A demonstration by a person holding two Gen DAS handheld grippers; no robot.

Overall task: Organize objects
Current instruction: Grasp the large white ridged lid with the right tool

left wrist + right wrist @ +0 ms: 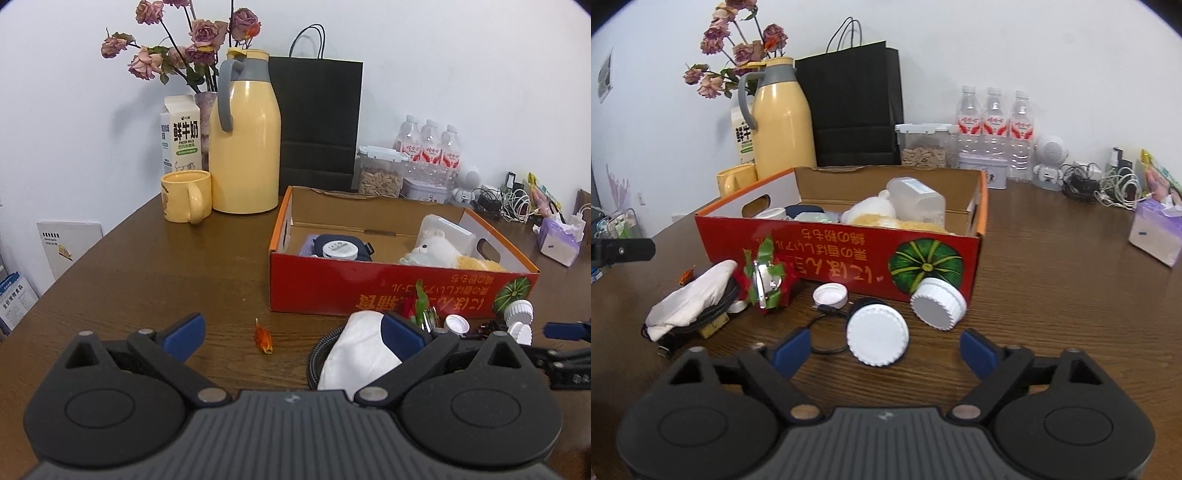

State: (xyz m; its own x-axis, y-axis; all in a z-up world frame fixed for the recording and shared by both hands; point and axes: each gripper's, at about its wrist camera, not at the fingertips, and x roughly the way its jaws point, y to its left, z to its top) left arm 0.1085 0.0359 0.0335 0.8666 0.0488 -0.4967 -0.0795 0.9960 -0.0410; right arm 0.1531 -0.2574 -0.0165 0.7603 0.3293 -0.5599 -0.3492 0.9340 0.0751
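A red cardboard box (402,284) (842,254) stands open on the brown table and holds a white plush toy (436,247), a clear plastic container (916,201) and a dark round pouch (340,249). In front of it lie two white-lidded jars (877,338) (938,302), a small white cap (830,295), a red-and-green wrapped item (768,282) and a white cloth (354,350) (694,299) over a braided cable. My right gripper (886,350) is open, and the nearer jar lies between its fingers, untouched. My left gripper (293,338) is open beside the cloth.
A yellow thermos (245,144), yellow mug (186,197), milk carton (181,136), dried roses and a black paper bag (321,118) line the back. Water bottles (993,122), a seed container, a tin, tangled chargers and tissues (1156,236) sit right. An orange petal (263,338) lies on the table.
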